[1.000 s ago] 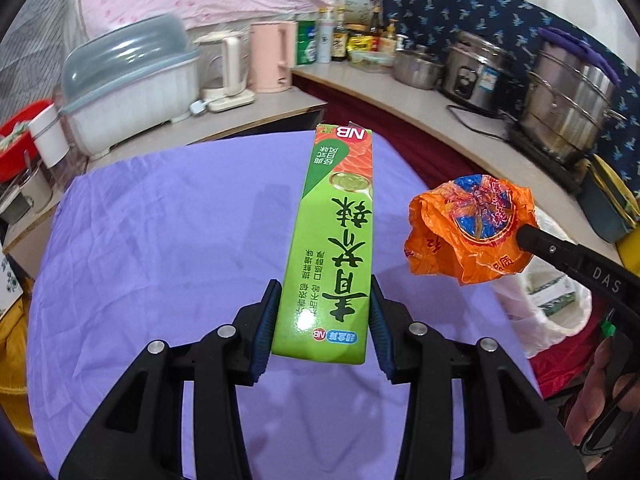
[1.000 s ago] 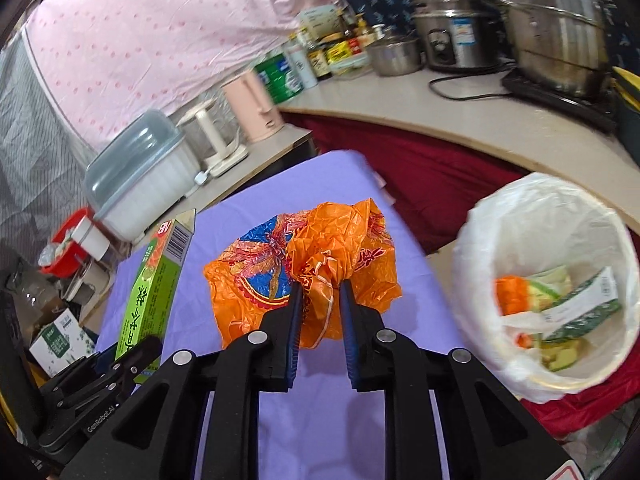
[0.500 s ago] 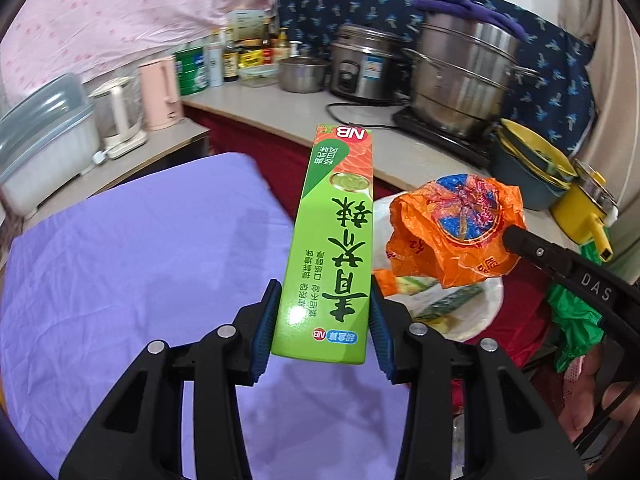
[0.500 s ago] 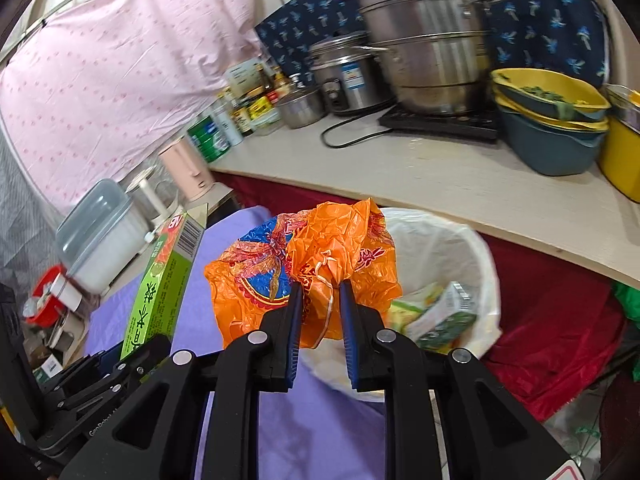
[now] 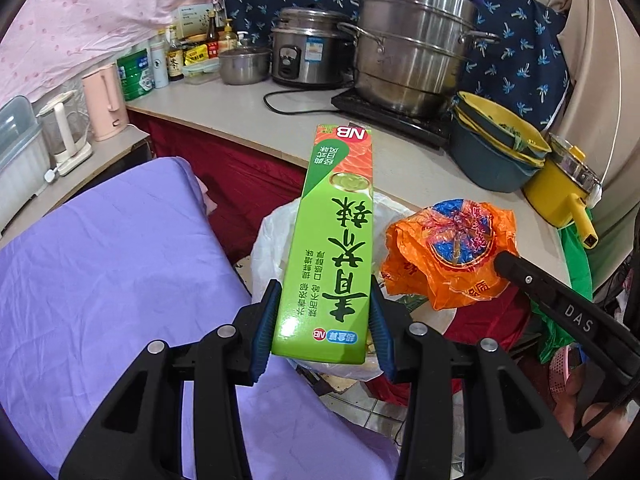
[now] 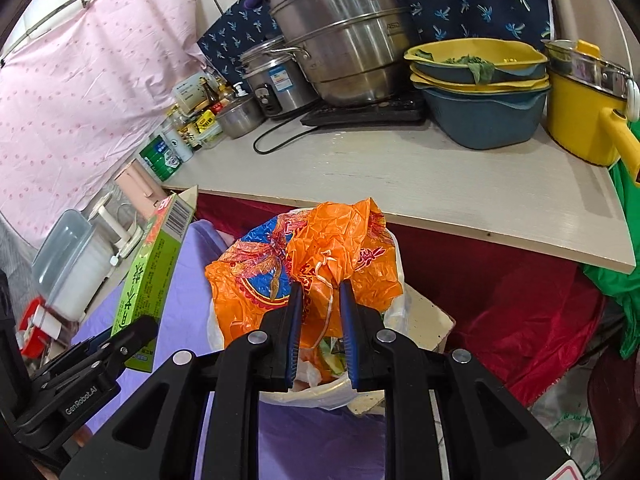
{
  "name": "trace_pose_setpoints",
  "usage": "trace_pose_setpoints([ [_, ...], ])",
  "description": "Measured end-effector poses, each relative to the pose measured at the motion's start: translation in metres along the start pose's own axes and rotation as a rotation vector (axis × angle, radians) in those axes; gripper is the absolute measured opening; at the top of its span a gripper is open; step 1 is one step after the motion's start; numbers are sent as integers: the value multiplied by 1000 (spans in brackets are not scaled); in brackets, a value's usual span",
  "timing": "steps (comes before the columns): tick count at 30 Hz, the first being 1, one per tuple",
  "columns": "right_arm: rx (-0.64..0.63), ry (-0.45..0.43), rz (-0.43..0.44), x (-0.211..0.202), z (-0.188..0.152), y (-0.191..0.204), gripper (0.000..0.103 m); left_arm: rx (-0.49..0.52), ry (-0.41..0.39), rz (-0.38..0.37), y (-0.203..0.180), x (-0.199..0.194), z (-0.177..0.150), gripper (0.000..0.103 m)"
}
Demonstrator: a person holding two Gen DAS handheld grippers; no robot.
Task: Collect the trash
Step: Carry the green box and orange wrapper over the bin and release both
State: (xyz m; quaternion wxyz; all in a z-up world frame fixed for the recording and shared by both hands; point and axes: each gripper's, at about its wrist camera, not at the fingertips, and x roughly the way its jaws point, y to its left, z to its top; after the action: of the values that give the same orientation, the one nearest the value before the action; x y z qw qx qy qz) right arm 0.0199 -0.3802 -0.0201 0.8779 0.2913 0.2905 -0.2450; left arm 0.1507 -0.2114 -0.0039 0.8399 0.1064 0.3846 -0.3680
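Observation:
My left gripper (image 5: 322, 292) is shut on a long green box (image 5: 332, 248) and holds it in the air, its far end over the white-lined trash bin (image 5: 272, 236). My right gripper (image 6: 320, 292) is shut on a crumpled orange plastic bag (image 6: 340, 252), held just above the same bin (image 6: 320, 392), which holds food scraps. The green box also shows at the left of the right wrist view (image 6: 154, 280), and the orange bag at the right of the left wrist view (image 5: 452, 252).
A purple-covered table (image 5: 100, 280) lies to the left below the grippers. A counter (image 6: 400, 168) behind the bin carries a steel steamer pot (image 5: 412, 48), a rice cooker (image 5: 308, 52), stacked basins (image 6: 480, 92) and a yellow pot (image 6: 580, 112). Red cloth hangs below the counter.
Both grippers have swung right, off the purple table toward the bin, still holding the box and the bag. The bin now lies directly beneath them.

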Motion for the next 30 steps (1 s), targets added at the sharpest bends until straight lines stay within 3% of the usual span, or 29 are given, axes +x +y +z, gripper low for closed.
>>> trace_pose_setpoints([
  [11,7,26,-35,21,-2,-4,18,12,71,1,-11,38,0,41],
  [30,-48,62,-14,52,2,27,27,-36,45,76,14,28,1,53],
])
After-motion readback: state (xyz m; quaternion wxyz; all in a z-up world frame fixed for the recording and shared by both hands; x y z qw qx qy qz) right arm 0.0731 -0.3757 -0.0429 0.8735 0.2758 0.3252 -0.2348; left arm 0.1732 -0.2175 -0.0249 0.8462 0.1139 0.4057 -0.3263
